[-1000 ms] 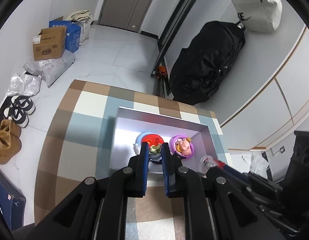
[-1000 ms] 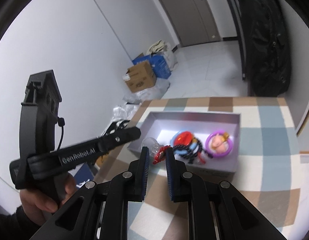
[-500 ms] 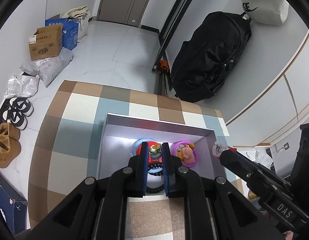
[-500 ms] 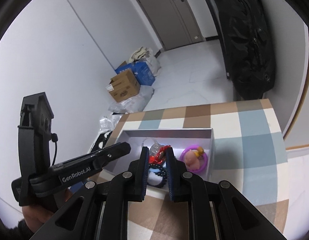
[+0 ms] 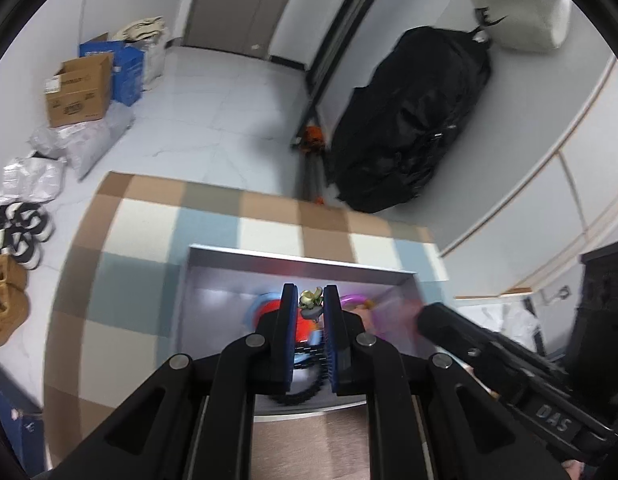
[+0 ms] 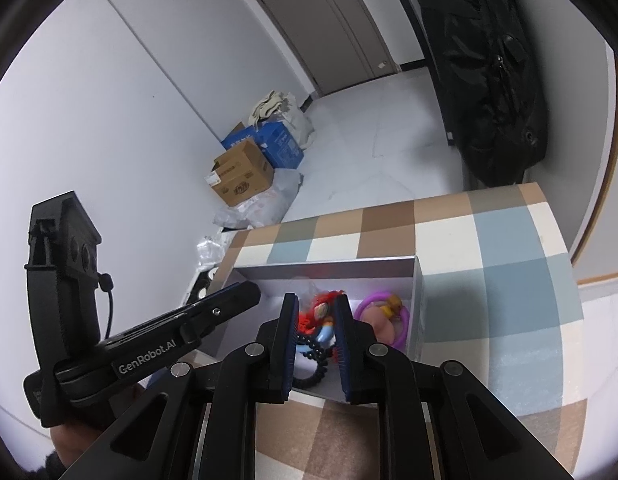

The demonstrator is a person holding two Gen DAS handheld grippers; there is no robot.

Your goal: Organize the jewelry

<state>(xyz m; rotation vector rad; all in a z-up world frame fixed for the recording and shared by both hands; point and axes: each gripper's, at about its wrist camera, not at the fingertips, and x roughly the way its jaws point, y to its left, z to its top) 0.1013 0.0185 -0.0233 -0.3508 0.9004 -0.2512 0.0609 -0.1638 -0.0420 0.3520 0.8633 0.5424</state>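
A shallow grey box sits on the checked tablecloth. My left gripper is shut on a small pale flower-shaped piece of jewelry, held over the box. Under it lie a red and blue ornament, a purple ring ornament and a black beaded bracelet. In the right wrist view my right gripper hangs slightly open and empty over the box, above the red ornament, beside the purple ring ornament. The left gripper body shows at left.
The table edge drops to a white tiled floor. A black bag leans on the wall beyond the table. Cardboard boxes, plastic bags and shoes lie on the floor at left. A door stands at the back.
My right gripper has opened slightly and the clear piece with red cord it held now lies in the box. My left gripper has stayed shut on the flower piece, drifting slightly over the box.
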